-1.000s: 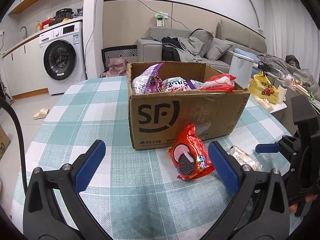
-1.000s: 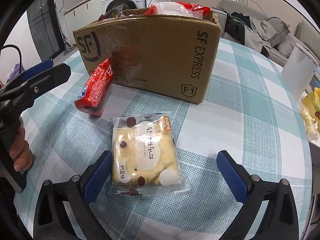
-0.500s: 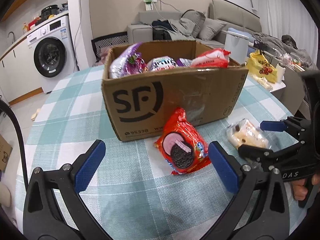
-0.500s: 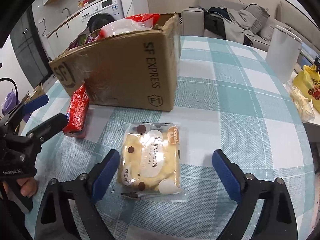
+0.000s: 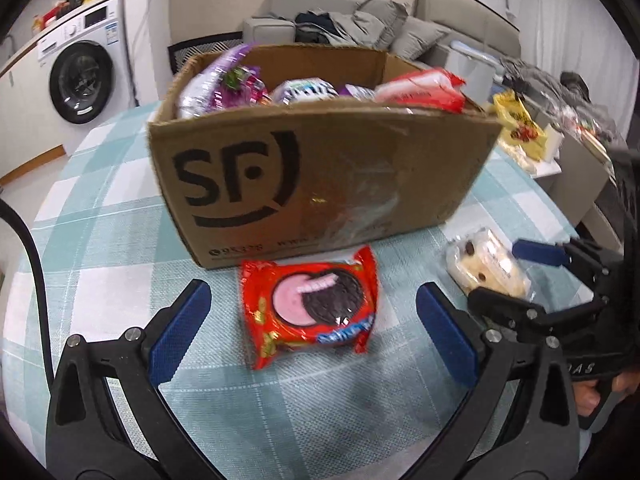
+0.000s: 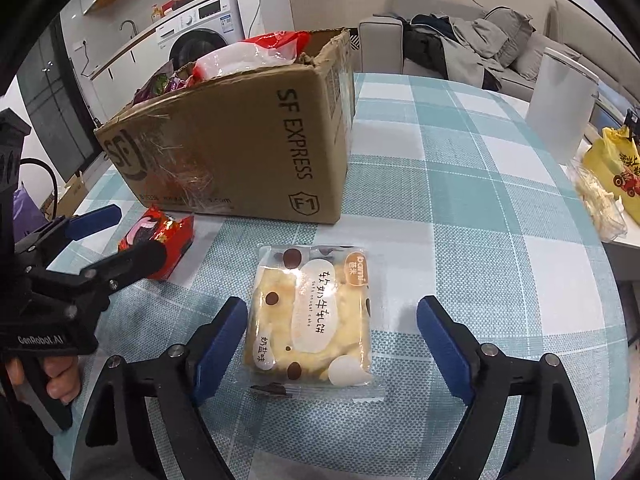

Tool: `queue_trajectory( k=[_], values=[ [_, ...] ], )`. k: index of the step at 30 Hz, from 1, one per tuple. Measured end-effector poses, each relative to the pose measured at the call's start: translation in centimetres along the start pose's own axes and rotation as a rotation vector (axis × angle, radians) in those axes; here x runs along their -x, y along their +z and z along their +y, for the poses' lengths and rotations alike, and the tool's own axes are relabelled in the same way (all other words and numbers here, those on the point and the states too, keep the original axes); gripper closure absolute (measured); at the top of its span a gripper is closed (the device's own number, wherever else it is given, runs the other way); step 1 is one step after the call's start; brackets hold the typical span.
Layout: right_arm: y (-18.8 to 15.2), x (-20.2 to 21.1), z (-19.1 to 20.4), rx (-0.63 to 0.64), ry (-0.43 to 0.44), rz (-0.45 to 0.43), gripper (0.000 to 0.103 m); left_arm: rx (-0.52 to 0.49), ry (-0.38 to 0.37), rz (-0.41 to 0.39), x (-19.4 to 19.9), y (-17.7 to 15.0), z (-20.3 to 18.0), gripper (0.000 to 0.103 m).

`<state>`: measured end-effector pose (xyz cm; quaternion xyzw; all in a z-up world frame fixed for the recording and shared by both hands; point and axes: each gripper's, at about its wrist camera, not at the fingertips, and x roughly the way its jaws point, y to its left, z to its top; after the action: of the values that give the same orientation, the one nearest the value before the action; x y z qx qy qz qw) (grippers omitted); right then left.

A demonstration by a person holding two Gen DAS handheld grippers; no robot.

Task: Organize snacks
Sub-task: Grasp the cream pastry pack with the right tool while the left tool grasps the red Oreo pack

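Observation:
A red cookie packet [image 5: 308, 304] lies on the checked tablecloth just in front of the brown SF box [image 5: 320, 176], which holds several snack bags. My left gripper [image 5: 311, 294] stands open with the packet between its blue pads, neither pad touching it. To the right lies a clear packet with a yellow cake [image 6: 316, 316]. My right gripper [image 6: 332, 310] straddles it and its jaws are closing. The left pad [image 6: 220, 336] sits close to the wrapper's edge; the right pad is well apart. The left gripper [image 6: 134, 232] also shows in the right wrist view, over the red packet [image 6: 160, 232].
A white bin [image 6: 560, 108] and a yellow bag [image 6: 616, 172] stand past the table's right edge. A washing machine [image 5: 80, 76] and a sofa [image 5: 360, 20] are behind. The checked tablecloth [image 6: 480, 200] is bare to the right of the box [image 6: 240, 152].
My left gripper has come forward and lower, so the red packet now lies between its fingers. The right gripper's fingers have narrowed around the cake packet.

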<state>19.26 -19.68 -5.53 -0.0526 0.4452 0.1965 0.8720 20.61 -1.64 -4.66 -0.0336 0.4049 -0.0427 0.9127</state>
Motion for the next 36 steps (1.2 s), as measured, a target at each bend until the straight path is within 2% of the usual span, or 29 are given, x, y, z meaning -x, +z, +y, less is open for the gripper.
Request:
queue_trajectory(
  k=[4,10,13,18,29,32,34,36],
  values=[
    [0.0,0.0,0.0,0.002,-0.002,0.001,0.015,-0.024,0.023,0.041,-1.0,0.0,-0.4,0.001],
    [-0.1,-0.1,0.1,0.002,-0.001,0.000,0.016,0.004,0.032,0.092,-2.5,0.2,0.0,0.002],
    [-0.2,0.0,0.5,0.025,0.005,-0.002,0.024,0.007,0.035,0.118,-3.2,0.0,0.0,0.002],
    [-0.3,0.2,1.0,0.047,0.009,-0.008,0.043,-0.020,0.065,0.132,-3.9,0.0,-0.7,0.001],
    [-0.4,0.3,1.0,0.045,0.009,-0.011,0.043,-0.019,0.053,0.130,-3.7,-0.3,-0.6,0.001],
    [-0.4,0.3,1.1,0.045,0.008,-0.010,0.043,-0.006,0.046,0.111,-3.1,-0.6,-0.1,0.013],
    [-0.4,0.3,1.1,0.046,0.008,-0.010,0.043,0.005,0.043,0.093,-2.7,-0.7,0.4,0.030],
    [-0.4,0.3,1.1,0.046,0.008,-0.010,0.043,0.016,0.018,0.080,-2.3,-0.7,0.5,0.040]
  ],
)
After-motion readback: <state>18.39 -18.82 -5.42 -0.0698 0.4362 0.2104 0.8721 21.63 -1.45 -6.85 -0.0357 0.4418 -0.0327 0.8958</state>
